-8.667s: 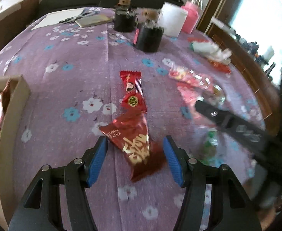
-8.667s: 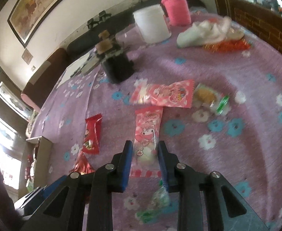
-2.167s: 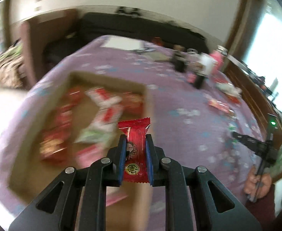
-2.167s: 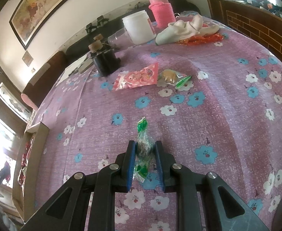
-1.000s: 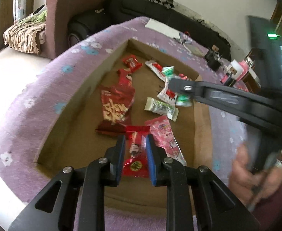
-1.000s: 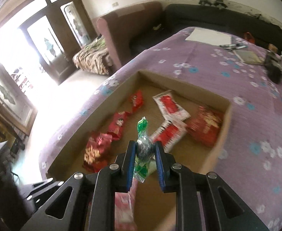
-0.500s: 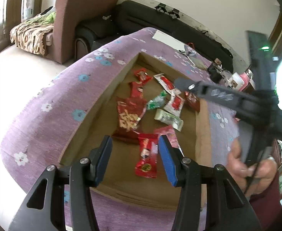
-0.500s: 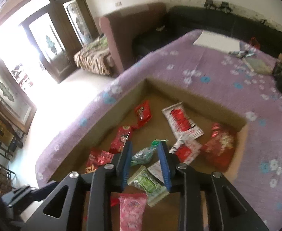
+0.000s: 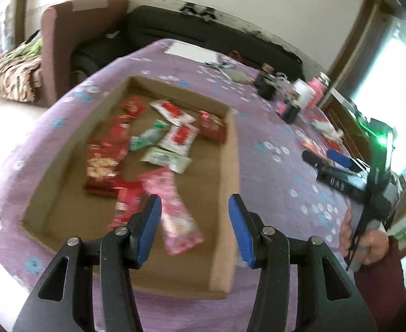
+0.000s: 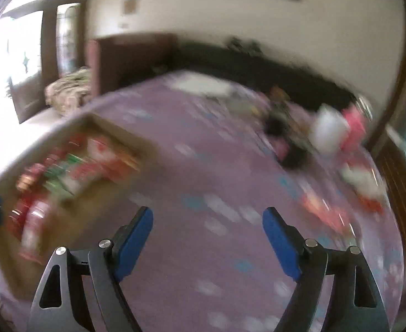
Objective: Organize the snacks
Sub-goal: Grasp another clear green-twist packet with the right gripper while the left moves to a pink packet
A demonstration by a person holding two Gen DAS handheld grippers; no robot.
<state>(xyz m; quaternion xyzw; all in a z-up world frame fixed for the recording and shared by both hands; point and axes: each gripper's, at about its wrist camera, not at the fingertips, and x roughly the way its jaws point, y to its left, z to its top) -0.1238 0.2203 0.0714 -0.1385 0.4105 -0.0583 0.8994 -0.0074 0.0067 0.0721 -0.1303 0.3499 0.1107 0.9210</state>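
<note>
A shallow cardboard box (image 9: 230,166) on the purple flowered cloth holds several snack packets. Among them are a red bar (image 9: 125,202), a pink packet (image 9: 172,207) and a green twist candy (image 9: 144,138). My left gripper (image 9: 194,215) hovers open over the box's near right corner, and nothing is pressed between its pads. In the blurred right wrist view my right gripper (image 10: 207,227) is over bare cloth to the right of the box (image 10: 120,132). Its jaws are opening wide, with nothing between them. The left wrist view shows it (image 9: 327,163) held by a hand (image 9: 363,238).
Loose snack packets (image 10: 322,210) lie on the cloth at the right. Further back stand black jars (image 9: 288,110), a white tub (image 9: 304,94) and a pink bottle (image 9: 318,88). A white sheet (image 9: 192,51) lies at the far edge, before a dark sofa (image 9: 203,36).
My right gripper dropped the green candy in the box, spread its jaws wider and swung right off the box over the cloth. My left gripper, open since releasing the red bar, shifted right.
</note>
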